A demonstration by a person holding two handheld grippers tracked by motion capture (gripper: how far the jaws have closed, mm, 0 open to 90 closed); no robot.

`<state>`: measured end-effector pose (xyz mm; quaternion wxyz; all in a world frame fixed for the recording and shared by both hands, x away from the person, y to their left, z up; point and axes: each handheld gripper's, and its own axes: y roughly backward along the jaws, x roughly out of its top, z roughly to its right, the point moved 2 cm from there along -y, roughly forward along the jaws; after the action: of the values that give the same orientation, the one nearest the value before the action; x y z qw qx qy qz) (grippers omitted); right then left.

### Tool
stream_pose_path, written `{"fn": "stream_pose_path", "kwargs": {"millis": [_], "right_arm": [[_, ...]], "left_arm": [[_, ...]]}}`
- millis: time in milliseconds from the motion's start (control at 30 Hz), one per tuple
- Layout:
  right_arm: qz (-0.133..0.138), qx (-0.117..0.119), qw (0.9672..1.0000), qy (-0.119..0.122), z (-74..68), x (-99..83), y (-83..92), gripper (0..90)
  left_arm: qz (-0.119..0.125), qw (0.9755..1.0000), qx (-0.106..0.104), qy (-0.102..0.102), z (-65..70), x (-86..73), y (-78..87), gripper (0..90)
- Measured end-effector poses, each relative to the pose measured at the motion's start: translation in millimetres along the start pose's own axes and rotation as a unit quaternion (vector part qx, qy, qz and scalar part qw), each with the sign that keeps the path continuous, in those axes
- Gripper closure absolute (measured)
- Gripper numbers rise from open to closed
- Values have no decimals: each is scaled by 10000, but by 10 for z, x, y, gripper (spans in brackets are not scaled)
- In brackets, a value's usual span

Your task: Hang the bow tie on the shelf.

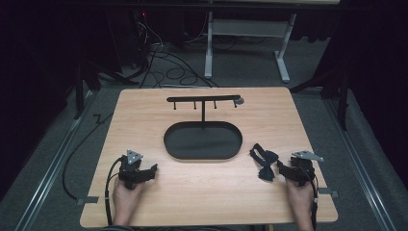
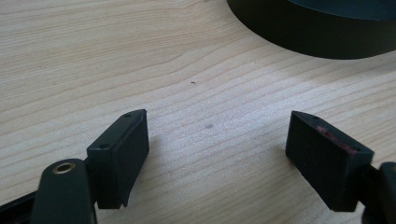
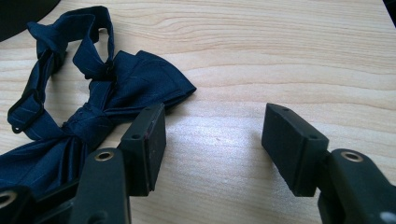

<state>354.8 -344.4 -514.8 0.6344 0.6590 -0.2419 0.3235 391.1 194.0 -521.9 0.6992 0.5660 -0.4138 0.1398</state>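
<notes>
A dark navy bow tie (image 1: 263, 162) with its strap lies flat on the wooden table, right of the black oval tray (image 1: 202, 141). My right gripper (image 1: 285, 169) rests on the table just right of it, open. In the right gripper view the bow tie (image 3: 88, 100) lies to the left of and beyond the left jaw, with bare wood between the jaws (image 3: 214, 140). My left gripper (image 1: 153, 169) sits at the near left, open over bare wood (image 2: 217, 144). A black stand with a T-shaped hook bar (image 1: 203, 99) rises from the tray's far side.
The tray's dark rim (image 2: 308, 39) lies ahead and to the right of the left gripper. The table's near edge (image 1: 207, 224) is close behind both hands. Cables (image 1: 166, 72) and a white table frame (image 1: 248, 29) lie on the floor beyond the table.
</notes>
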Motion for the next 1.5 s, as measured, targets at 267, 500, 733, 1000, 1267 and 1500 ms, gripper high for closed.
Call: {"fn": "stream_pose_path", "kwargs": {"millis": [267, 500, 733, 1000, 1267, 1500], "right_arm": [[-23, 39, 10000, 33, -6, 0, 1, 400], [-25, 39, 10000, 33, -6, 0, 1, 400], [-16, 43, 10000, 49, -7, 1, 0, 399], [-25, 92, 9999, 95, -14, 2, -1, 376], [25, 286, 9996, -3, -8, 5, 28, 427], [104, 413, 9991, -12, -34, 17, 96, 465]], "left_arm": [[-1, 10000, 0, -2, 0, 0, 0, 219], [-1, 10000, -1, -1, 0, 0, 0, 217], [-11, 10000, -3, -11, -2, 0, 2, 217], [-13, 10000, 2, -15, 0, 1, 1, 217], [-11, 10000, 2, -14, 0, 1, 1, 216], [-13, 10000, 3, -17, 0, 1, 1, 216]]}}
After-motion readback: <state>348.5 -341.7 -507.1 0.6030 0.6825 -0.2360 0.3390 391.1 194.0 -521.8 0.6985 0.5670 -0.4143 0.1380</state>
